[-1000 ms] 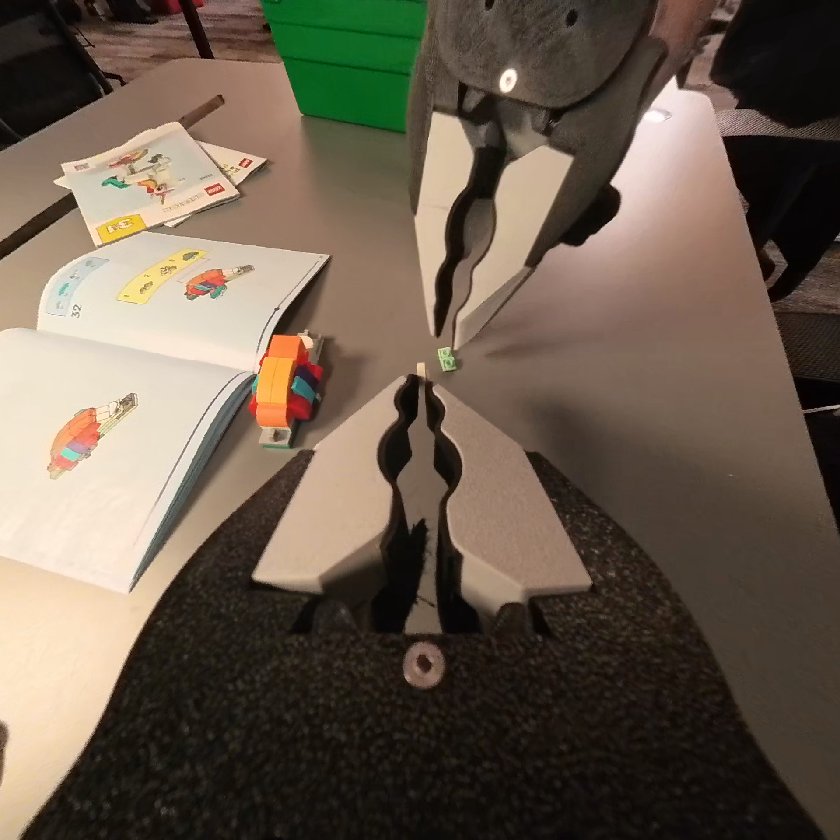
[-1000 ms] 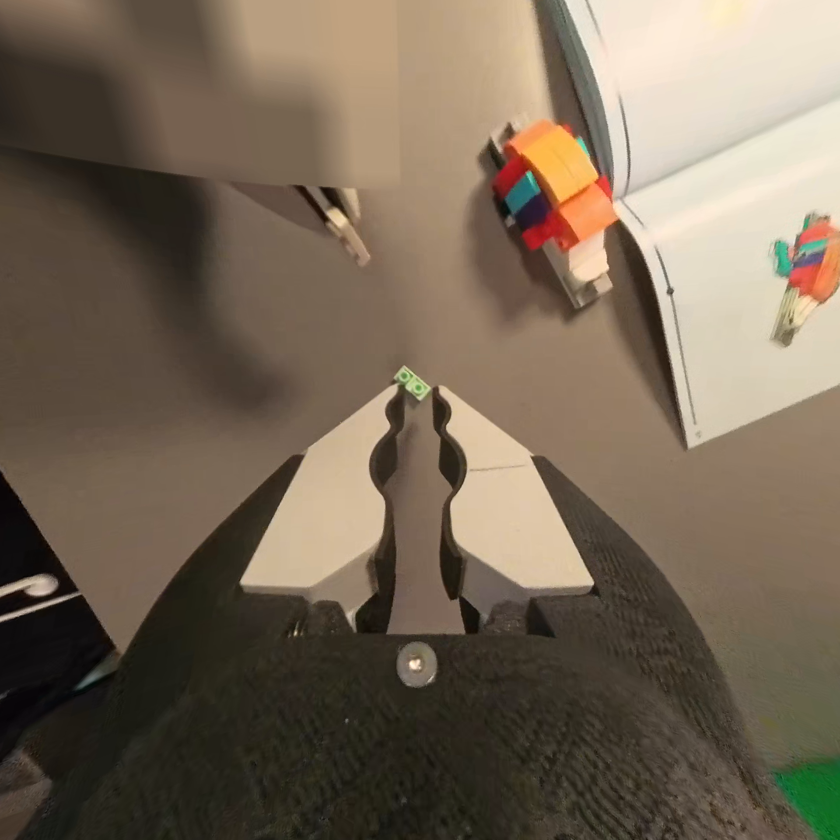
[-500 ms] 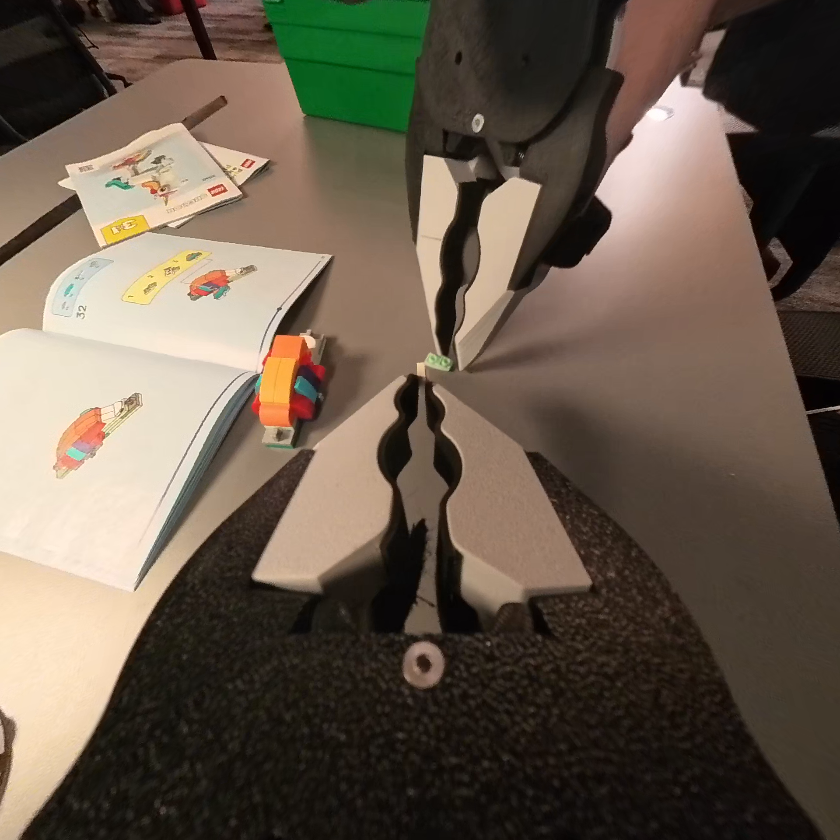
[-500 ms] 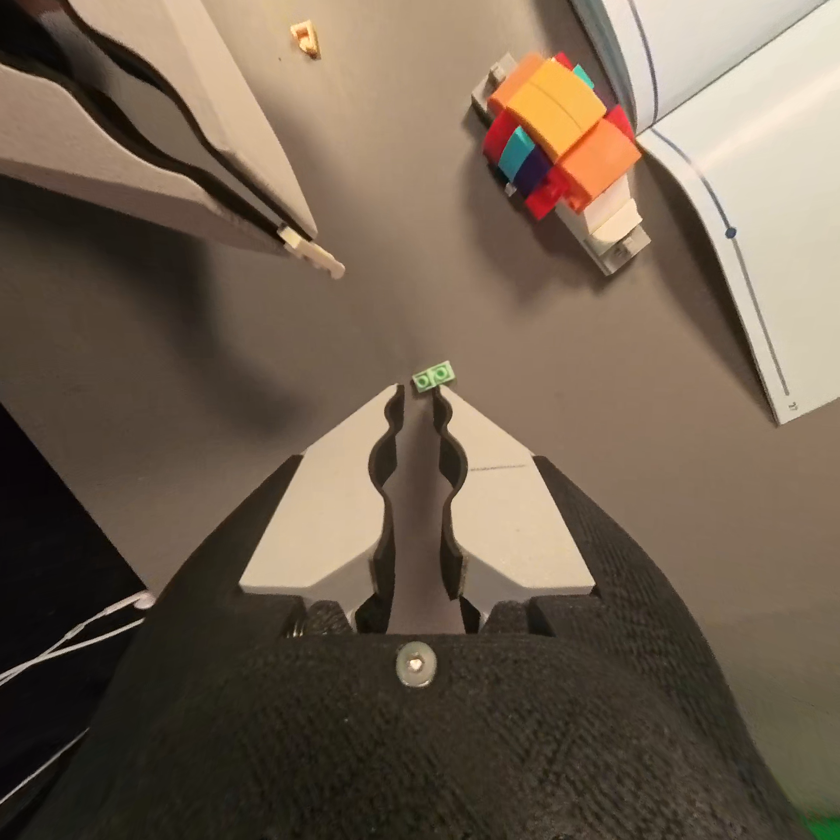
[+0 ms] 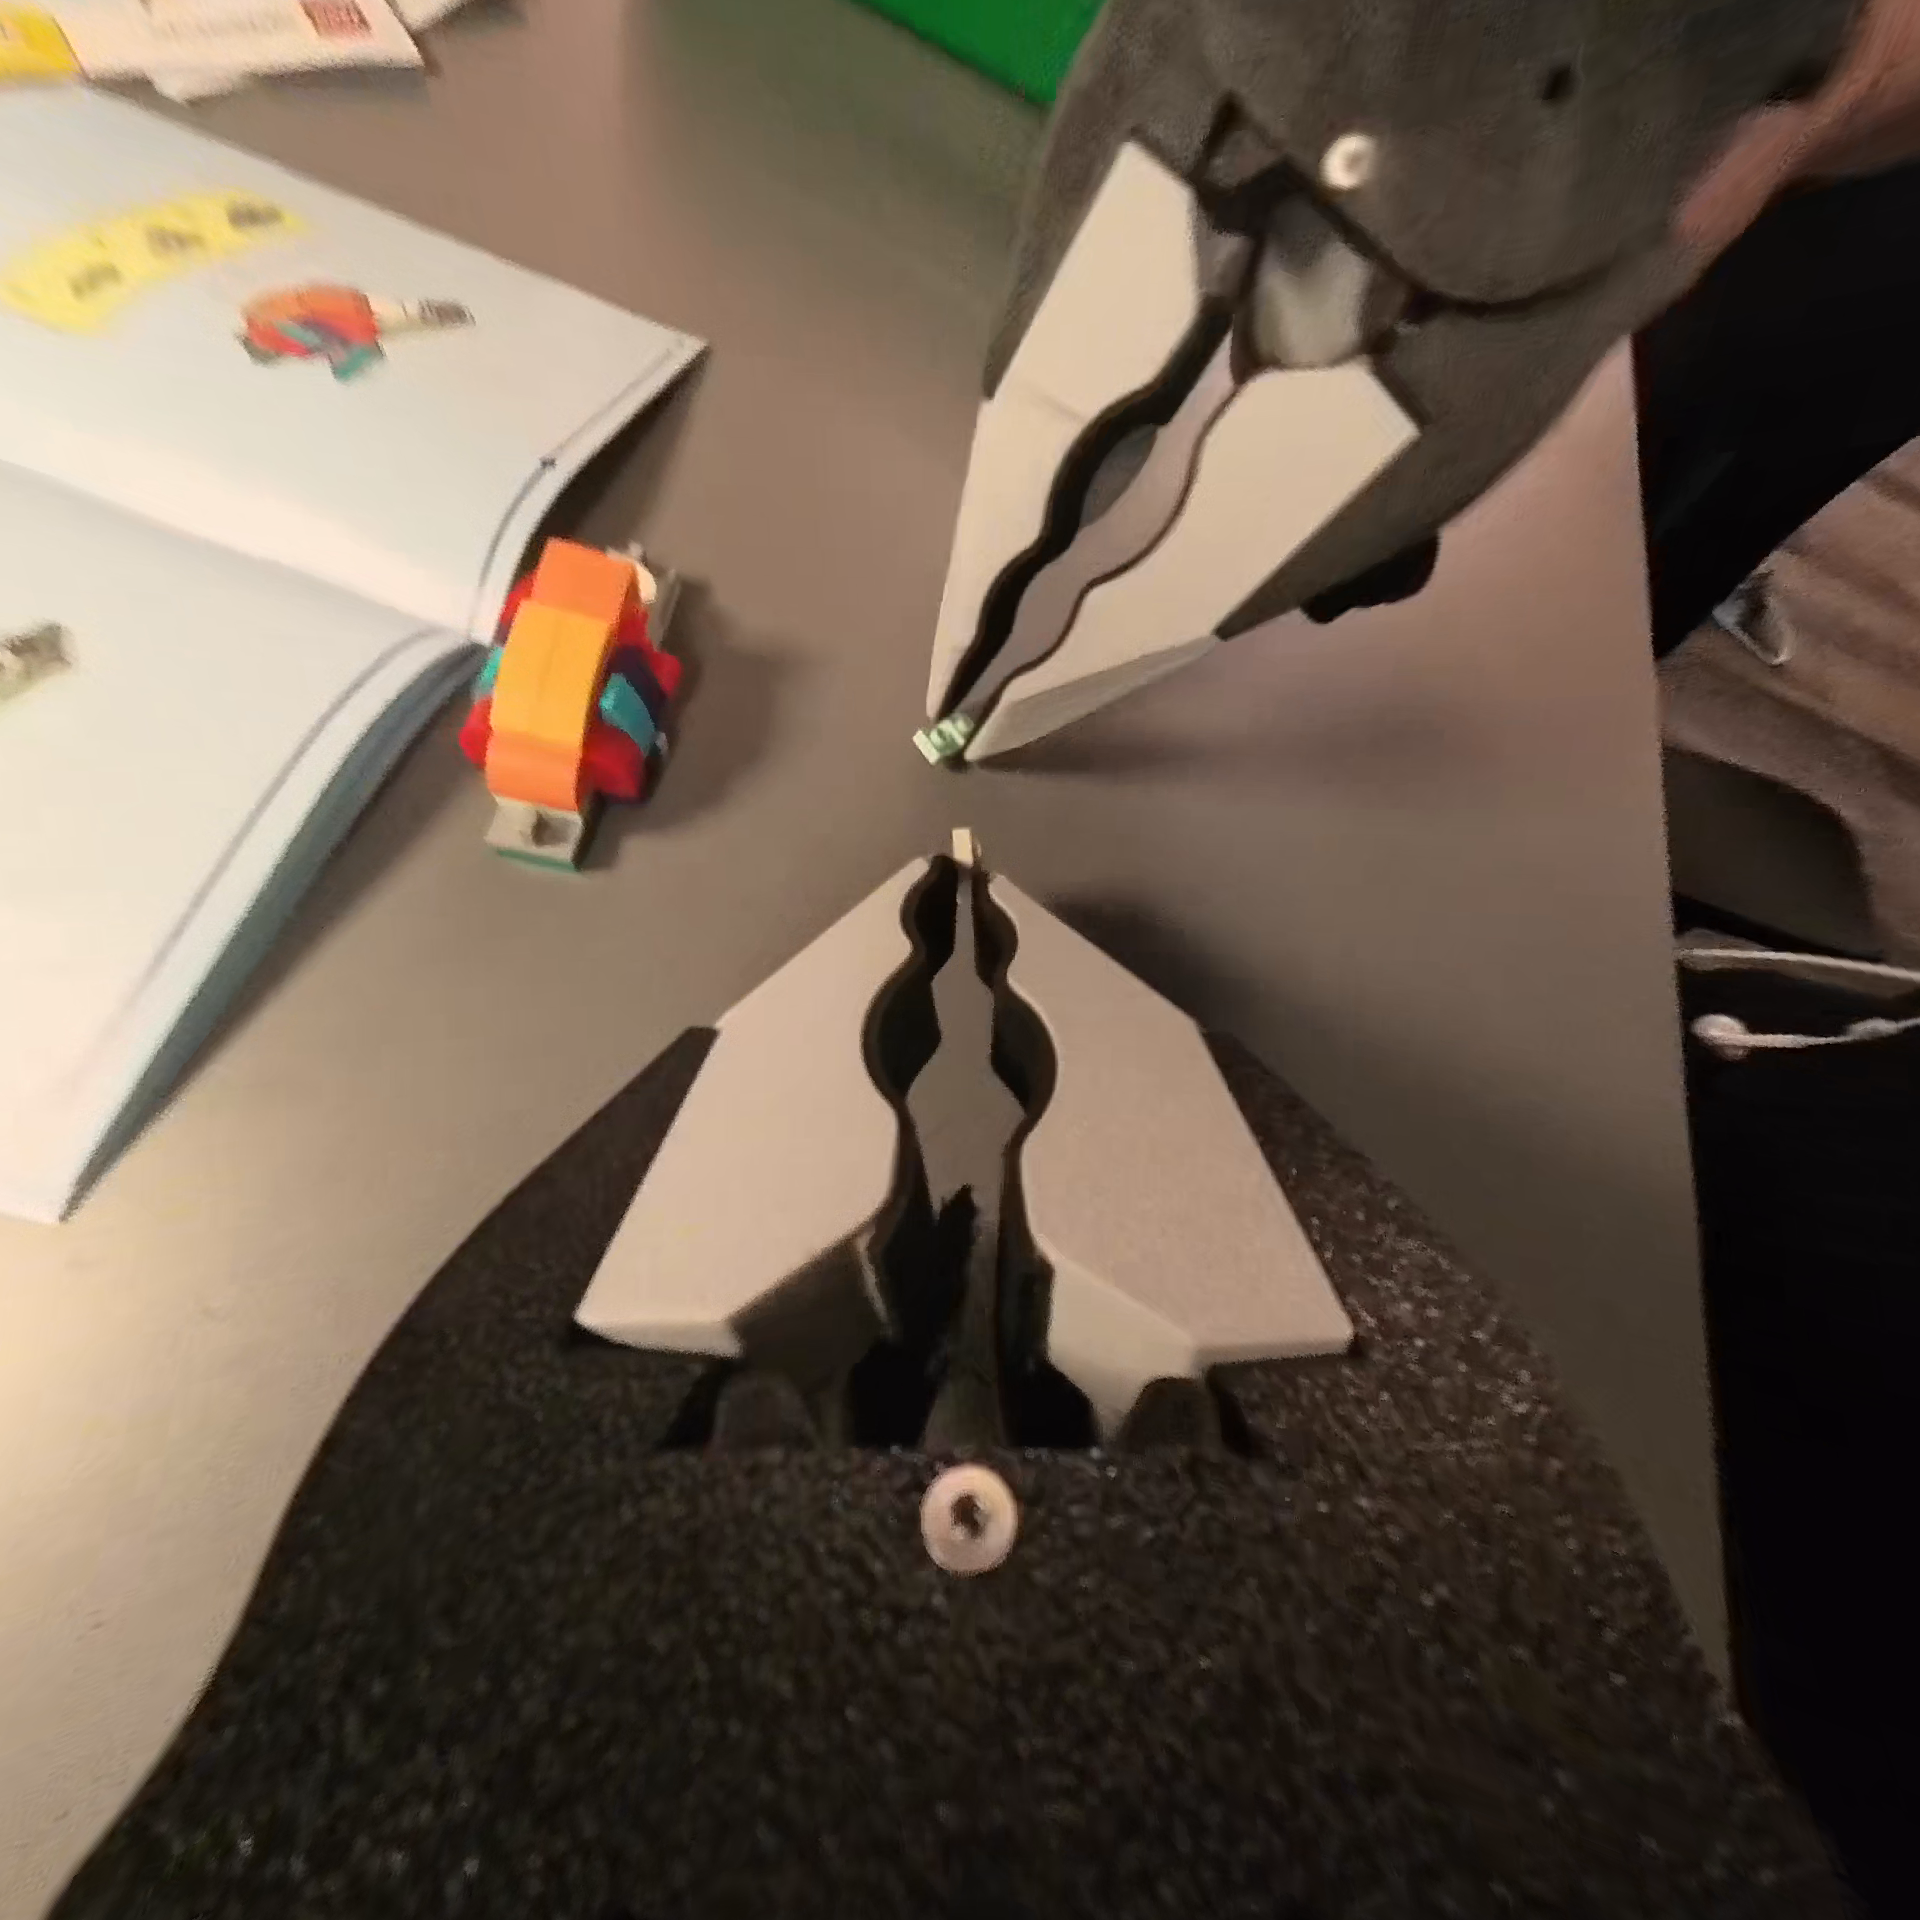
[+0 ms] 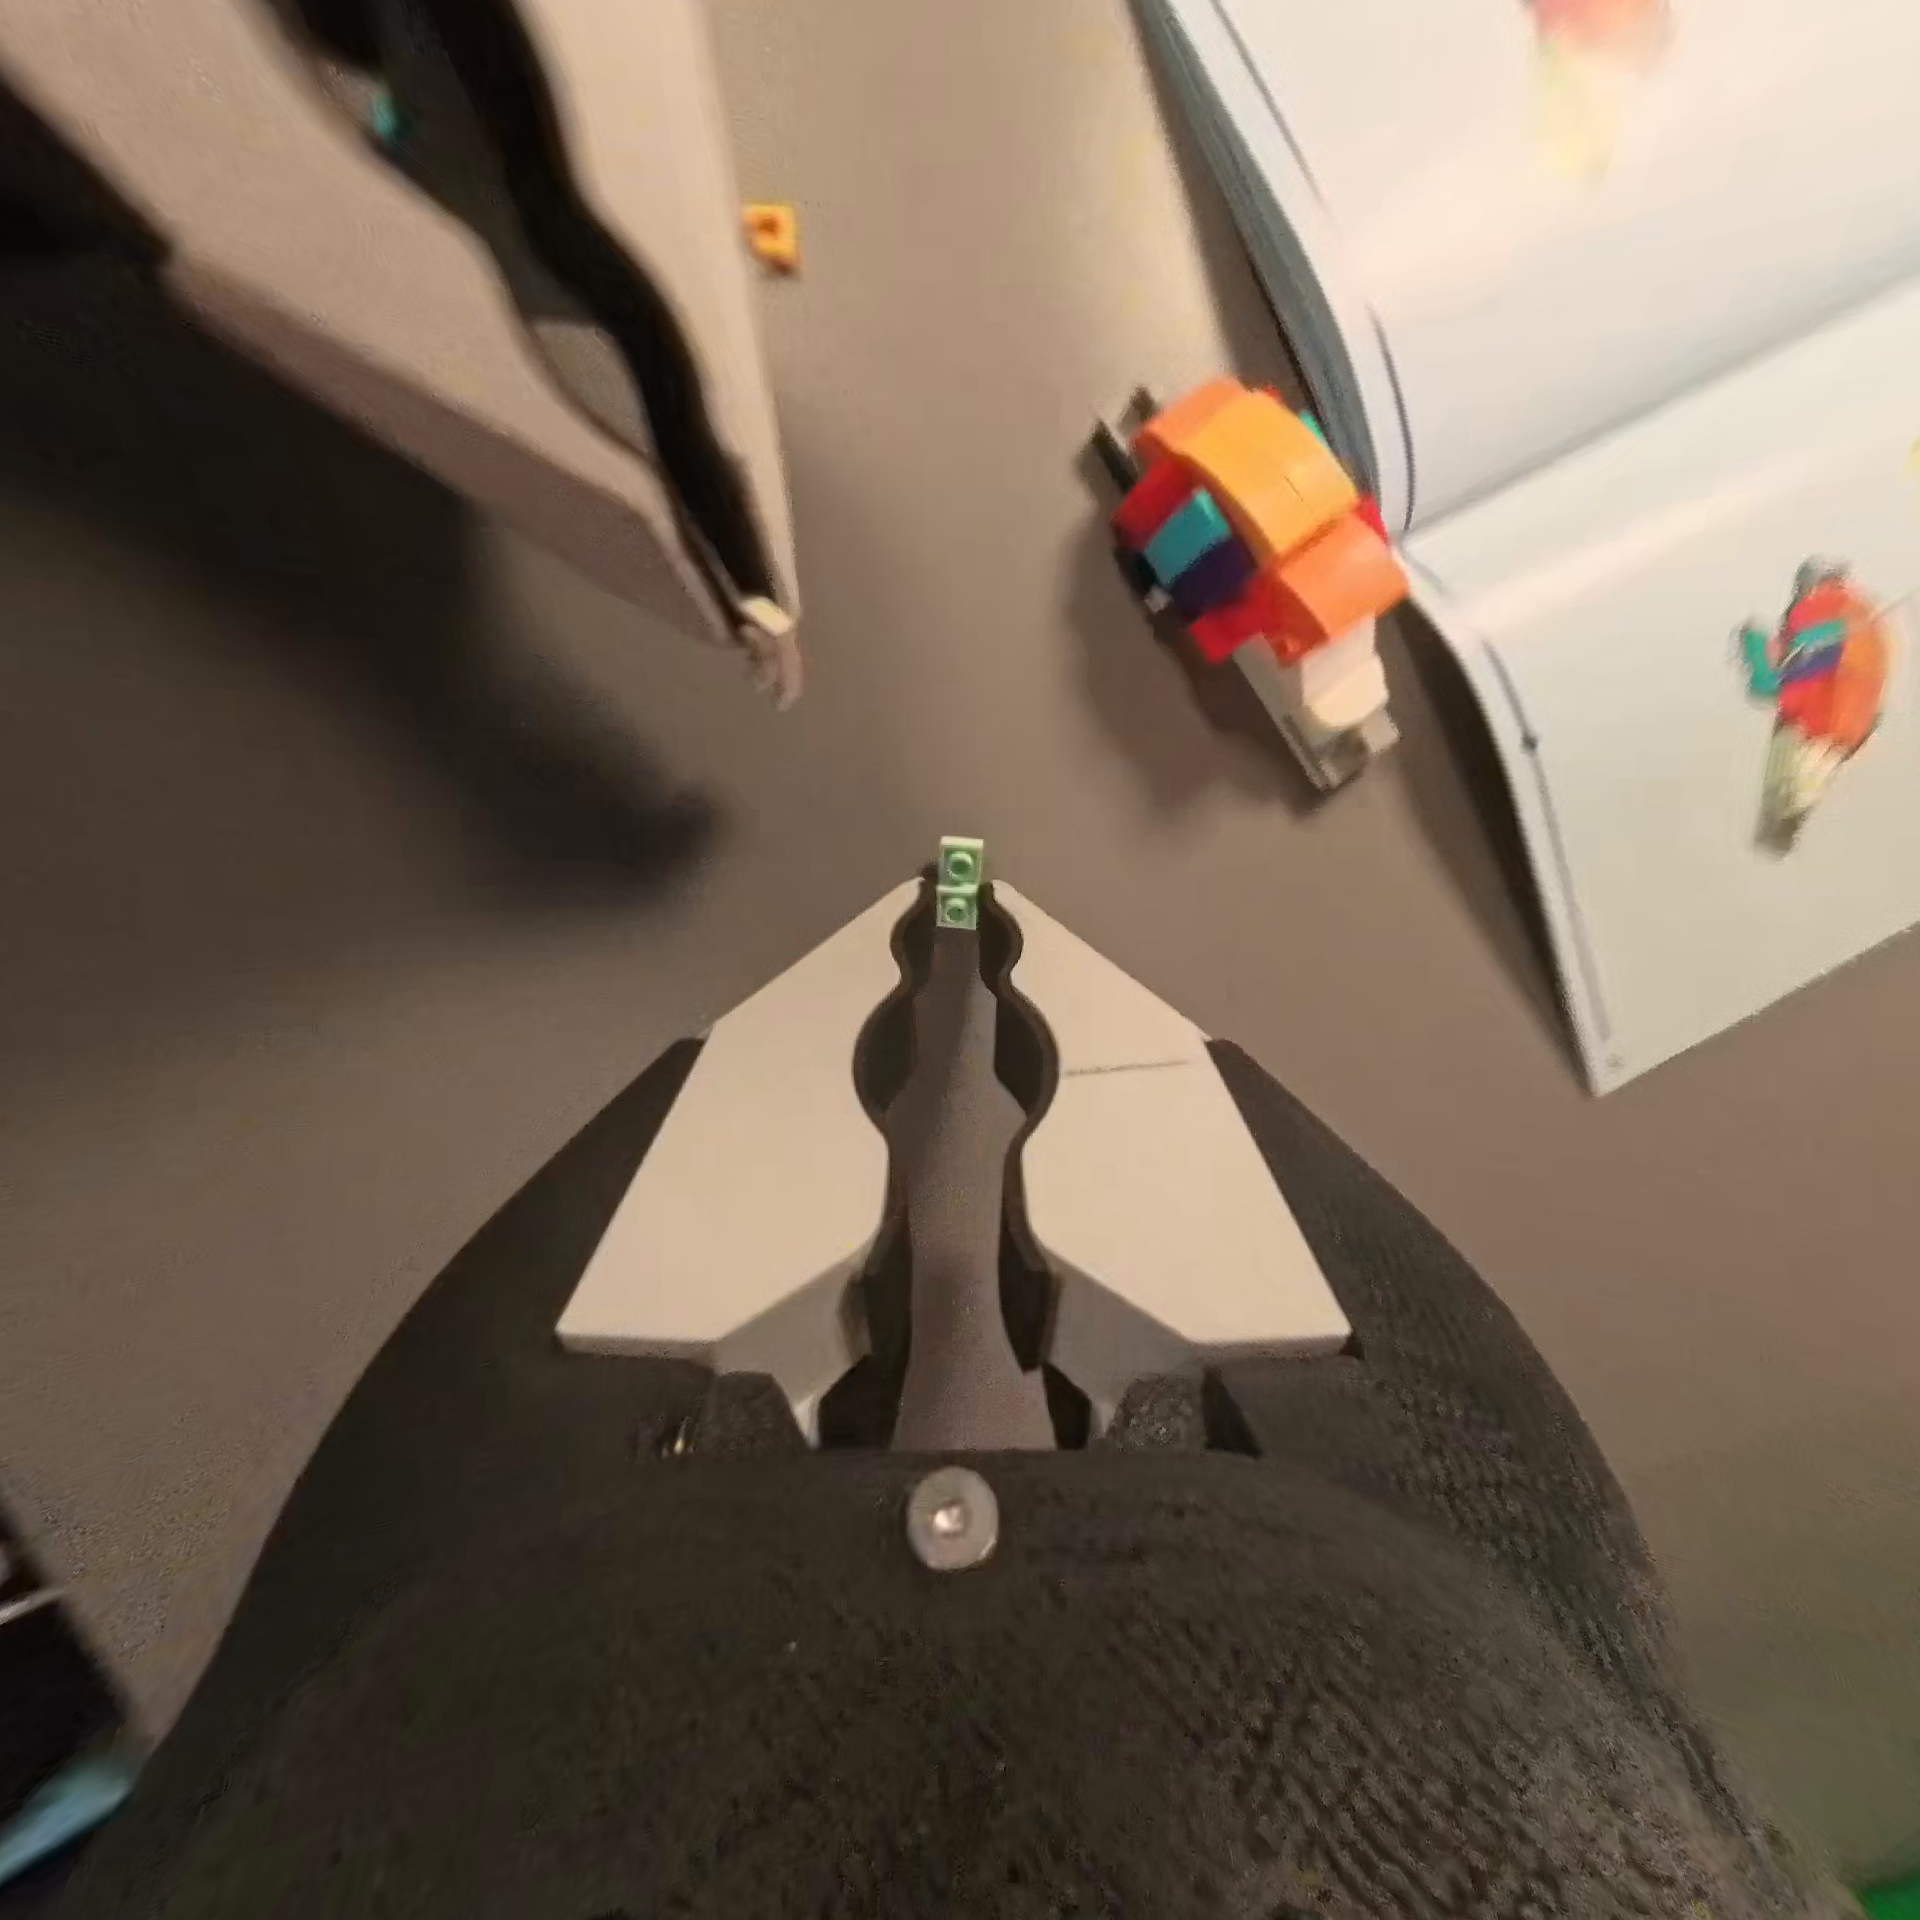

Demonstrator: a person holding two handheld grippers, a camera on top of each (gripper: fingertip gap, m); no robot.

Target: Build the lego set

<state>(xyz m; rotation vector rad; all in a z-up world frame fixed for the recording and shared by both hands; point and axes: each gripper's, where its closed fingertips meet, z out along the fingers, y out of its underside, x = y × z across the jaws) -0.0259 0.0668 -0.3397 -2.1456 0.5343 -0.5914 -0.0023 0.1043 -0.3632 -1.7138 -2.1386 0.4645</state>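
both hand-held grippers fill most of their own views. left gripper (image 5: 964, 868), a black textured body with pale grey wavy-edged fingers, takes up the lower centre of the left wrist view, its fingers pressed together on a small cream lego piece (image 5: 965, 843) that pokes out just past the tips. right gripper (image 6: 961, 894), of the same build, fills the lower centre of the right wrist view and pinches a tiny light green two-stud lego plate (image 6: 960, 879) at its tips; one stud sits between the fingers, the other juts forward. in the left wrist view this gripper comes down from the upper right, tips close to the grey matte tabletop (image 5: 1299, 852), with the two grippers' tips near each other but apart.

next in size, an open pale blue instruction booklet (image 5: 208, 582) lies across the left of the left wrist view, and at the upper right of the right wrist view. just beside its lower corner, touching or nearly so, rests the partly built lego model (image 5: 569, 707), an orange curved top over red, teal and purple bricks on a grey base.

a small orange lego piece (image 6: 773, 231) lies alone on the table near the top centre of the right wrist view, blurred.
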